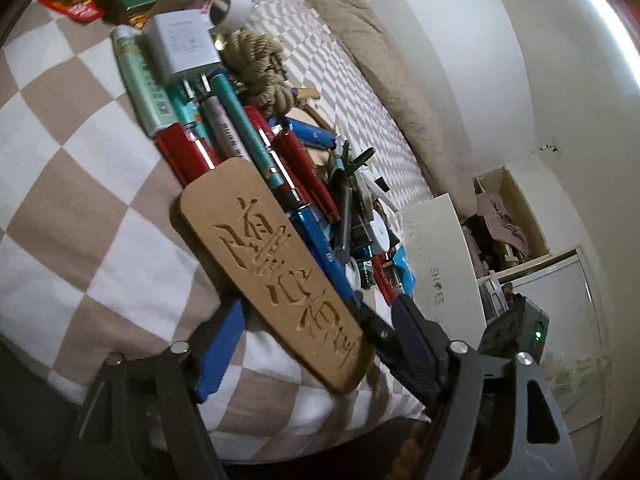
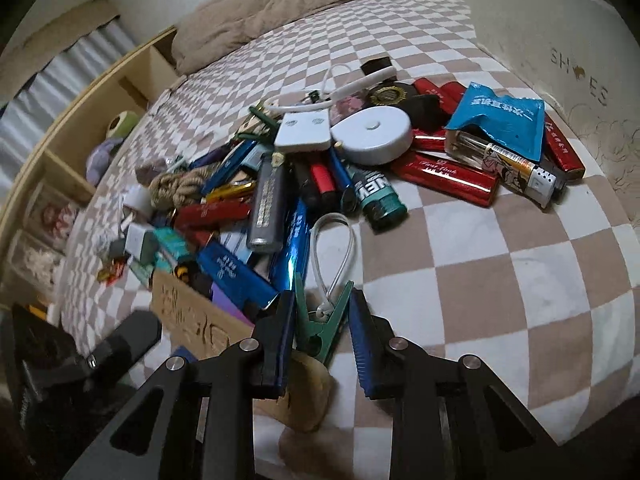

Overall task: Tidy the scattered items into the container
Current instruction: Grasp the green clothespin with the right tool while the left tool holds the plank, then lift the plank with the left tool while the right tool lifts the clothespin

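**Right gripper clamps the green clip while the left stands wide at the wooden plaque**

The right gripper [image 2: 320,320] angles steeply down at the near edge of the pile, and its blue-padded jaws are drawn in tight on a green clothes clip [image 2: 320,322], which sits upright between them with a white cord loop [image 2: 334,252] threaded through its top. The left gripper [image 1: 316,344] points down at a shallower slant, jaws spread wide, one on each side of the near end of a carved wooden plaque [image 1: 272,268]; the pads are not pressing on it. No earlier view is given, so only this stance can be told.

The plaque lies flat on the checked bedspread [image 1: 80,184], its far end against red and teal lighters [image 1: 224,148]. Beyond them sit a white charger [image 1: 182,46], a knot of rope [image 1: 256,68] and a white cup [image 1: 234,4] on its side.

From the right wrist view the heap is dense: a white tape measure [image 2: 374,134], a blue foil packet [image 2: 498,118], a clear lighter [image 2: 508,168] and red lighters crowd the far side. The container, a white shoe box [image 2: 536,40], stands at the pile's far right edge, just beside the red lighters. A beige duvet [image 2: 280,4] is bunched behind.
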`<state>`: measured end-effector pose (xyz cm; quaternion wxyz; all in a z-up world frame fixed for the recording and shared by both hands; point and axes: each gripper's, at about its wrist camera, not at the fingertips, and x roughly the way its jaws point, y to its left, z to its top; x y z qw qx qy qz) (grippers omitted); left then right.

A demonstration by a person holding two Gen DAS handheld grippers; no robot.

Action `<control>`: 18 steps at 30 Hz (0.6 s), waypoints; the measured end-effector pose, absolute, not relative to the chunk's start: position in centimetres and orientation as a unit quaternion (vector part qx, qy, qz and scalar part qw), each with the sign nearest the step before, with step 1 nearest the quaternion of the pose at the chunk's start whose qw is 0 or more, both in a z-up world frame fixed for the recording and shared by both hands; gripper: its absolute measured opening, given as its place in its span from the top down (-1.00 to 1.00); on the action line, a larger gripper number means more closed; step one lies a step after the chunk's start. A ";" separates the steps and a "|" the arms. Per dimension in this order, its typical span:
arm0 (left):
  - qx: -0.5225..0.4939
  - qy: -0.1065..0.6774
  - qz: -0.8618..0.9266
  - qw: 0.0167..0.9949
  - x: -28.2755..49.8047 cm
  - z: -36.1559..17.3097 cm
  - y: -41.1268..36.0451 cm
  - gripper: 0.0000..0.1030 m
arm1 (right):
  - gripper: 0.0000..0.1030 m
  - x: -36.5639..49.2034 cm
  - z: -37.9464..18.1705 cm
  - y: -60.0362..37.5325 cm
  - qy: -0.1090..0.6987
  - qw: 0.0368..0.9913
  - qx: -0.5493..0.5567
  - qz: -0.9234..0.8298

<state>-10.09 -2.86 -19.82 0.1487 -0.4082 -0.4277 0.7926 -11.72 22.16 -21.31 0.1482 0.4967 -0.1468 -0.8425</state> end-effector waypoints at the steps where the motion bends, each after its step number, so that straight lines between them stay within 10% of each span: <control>1: -0.403 -0.431 0.794 0.147 -10.1 -19.9 -2.8 -0.47 | 0.47 -11.5 -21.3 22.0 -0.140 0.149 0.496 -0.844; 7: -0.385 -0.448 0.792 0.155 -10.6 -20.0 -2.4 -0.43 | 0.47 -10.2 -21.4 20.6 -0.083 0.151 0.483 -0.858; 18: -0.427 -0.439 0.765 0.196 -10.5 -21.0 -1.6 0.29 | 0.48 -10.1 -21.8 21.5 -0.104 0.174 0.475 -0.856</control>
